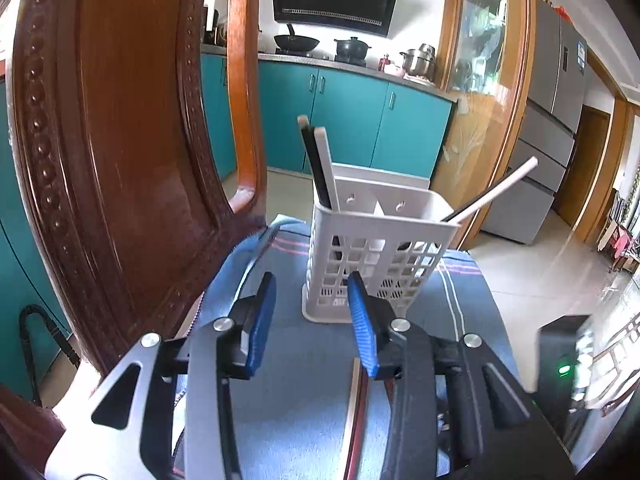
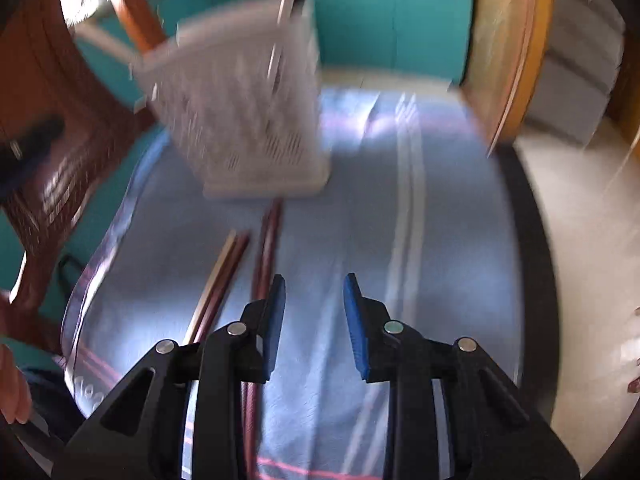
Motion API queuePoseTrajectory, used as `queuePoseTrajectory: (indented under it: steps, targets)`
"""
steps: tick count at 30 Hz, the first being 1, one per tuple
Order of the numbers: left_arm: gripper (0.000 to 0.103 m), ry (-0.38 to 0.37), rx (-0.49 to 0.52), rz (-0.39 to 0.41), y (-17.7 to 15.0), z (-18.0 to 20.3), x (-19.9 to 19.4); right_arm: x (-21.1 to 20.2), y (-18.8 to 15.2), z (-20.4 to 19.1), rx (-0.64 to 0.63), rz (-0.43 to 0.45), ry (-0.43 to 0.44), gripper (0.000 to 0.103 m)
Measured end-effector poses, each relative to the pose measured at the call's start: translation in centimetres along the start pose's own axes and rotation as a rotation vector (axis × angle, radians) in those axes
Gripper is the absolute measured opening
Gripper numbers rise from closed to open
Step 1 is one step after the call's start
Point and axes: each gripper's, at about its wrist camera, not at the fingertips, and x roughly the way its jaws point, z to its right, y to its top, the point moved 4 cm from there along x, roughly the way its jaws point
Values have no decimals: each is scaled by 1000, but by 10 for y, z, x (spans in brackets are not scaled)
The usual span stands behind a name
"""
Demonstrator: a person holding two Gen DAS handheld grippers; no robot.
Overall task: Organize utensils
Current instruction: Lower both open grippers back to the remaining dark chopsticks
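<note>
A white perforated utensil holder (image 1: 376,256) stands on a blue striped cloth (image 1: 304,392). It holds black and white chopsticks (image 1: 320,164) on the left and another pair (image 1: 496,190) leaning right. My left gripper (image 1: 312,320) is open and empty, just in front of the holder. A dark red chopstick (image 1: 356,420) lies on the cloth under its right finger. In the blurred right wrist view the holder (image 2: 244,120) stands ahead, with reddish chopsticks (image 2: 266,248) and a second pair (image 2: 220,284) lying on the cloth. My right gripper (image 2: 314,312) is open and empty above the cloth.
A carved wooden chair back (image 1: 120,140) rises close on the left. A black device with a green light (image 1: 564,360) stands at the right. Teal kitchen cabinets (image 1: 348,120) and a fridge (image 1: 556,100) lie beyond. The table's dark edge (image 2: 536,240) runs along the right.
</note>
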Motion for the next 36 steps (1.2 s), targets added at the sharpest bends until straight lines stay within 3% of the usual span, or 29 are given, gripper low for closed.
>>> queuePoseTrajectory:
  steps: [4, 8, 10, 16, 19, 23, 29, 33, 36]
  targets:
    - [38, 0, 11, -13, -6, 1, 2, 20, -8, -13, -32, -72, 39, 30]
    - [39, 4, 15, -22, -7, -1, 4, 25, -14, -28, -91, -50, -8, 30]
    - [40, 8, 18, -26, -7, -3, 5, 26, -13, -34, -97, -54, 4, 13]
    - [41, 29, 23, -52, -11, -7, 10, 23, -10, -27, -23, -62, 66, 12]
    - [46, 25, 22, -81, -15, -7, 15, 12, -4, -18, 32, -39, 105, 12]
    - [46, -16, 24, -190, -30, -4, 31, -9, 0, -3, 110, 7, 150, 12]
    - [46, -66, 70, -362, -65, 10, 59, -9, -1, 20, 200, -19, 136, 12]
    - [46, -73, 101, -417, -80, 17, 69, -15, 1, 28, 175, 8, 56, 12]
    - [46, -81, 133, -462, -94, 24, 77, -9, -4, 30, 164, -22, 36, 12]
